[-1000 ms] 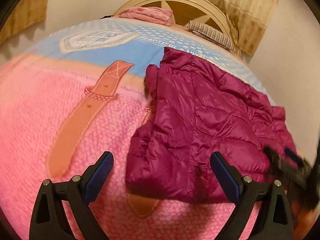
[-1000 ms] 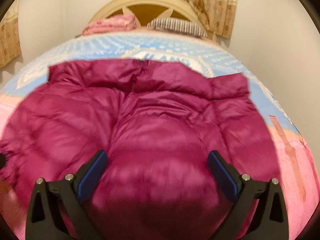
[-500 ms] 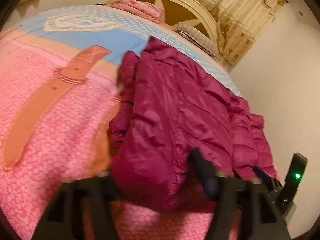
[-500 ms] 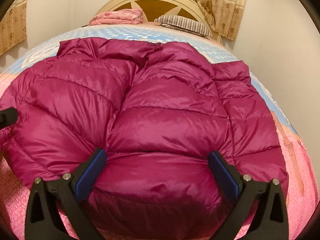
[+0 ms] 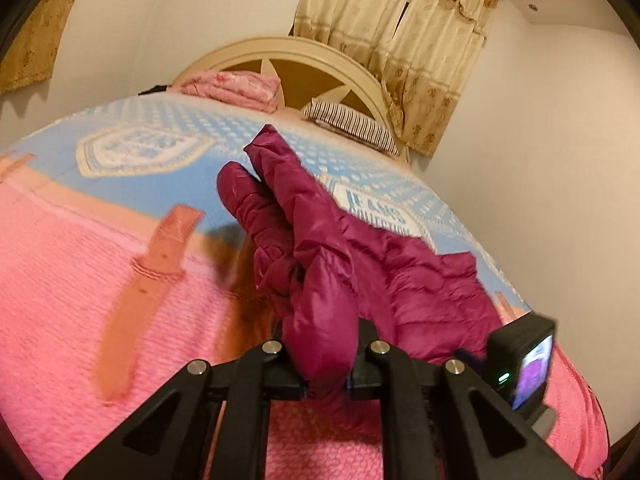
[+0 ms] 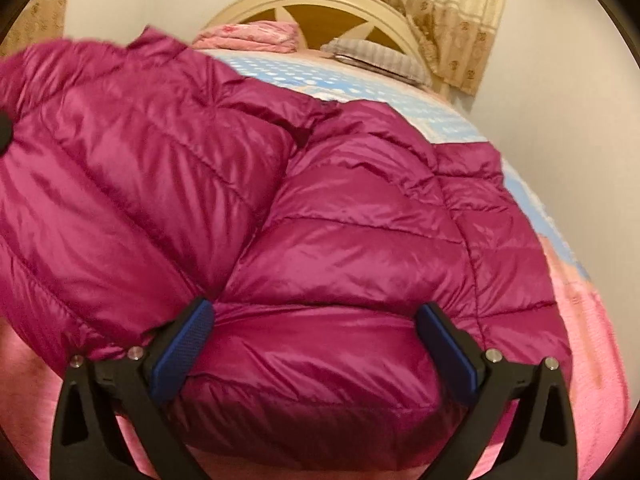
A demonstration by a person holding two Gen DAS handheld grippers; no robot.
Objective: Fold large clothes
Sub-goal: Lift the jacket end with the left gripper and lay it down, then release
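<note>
A magenta quilted puffer jacket point(image 5: 400, 276) lies on the bed. My left gripper point(image 5: 324, 360) is shut on the jacket's near left edge and holds that side raised off the blanket. In the right wrist view the jacket point(image 6: 340, 240) fills the frame, its left half lifted and tilted up. My right gripper point(image 6: 316, 344) is open, its blue pads on either side of the jacket's near hem bulge without pinching it. The right gripper's body with a lit screen point(image 5: 520, 360) shows at the right of the left wrist view.
The bed carries a pink and blue blanket point(image 5: 80, 280) with a belt pattern. A folded pink cloth point(image 5: 232, 88) and a striped pillow point(image 5: 352, 126) lie by the cream headboard point(image 5: 304, 52). A wall and curtains point(image 5: 420, 40) stand close on the right.
My left gripper closed on the jacket's left edge and lifted it, tilting that half up. My right gripper stayed open and moved closer to the hem.
</note>
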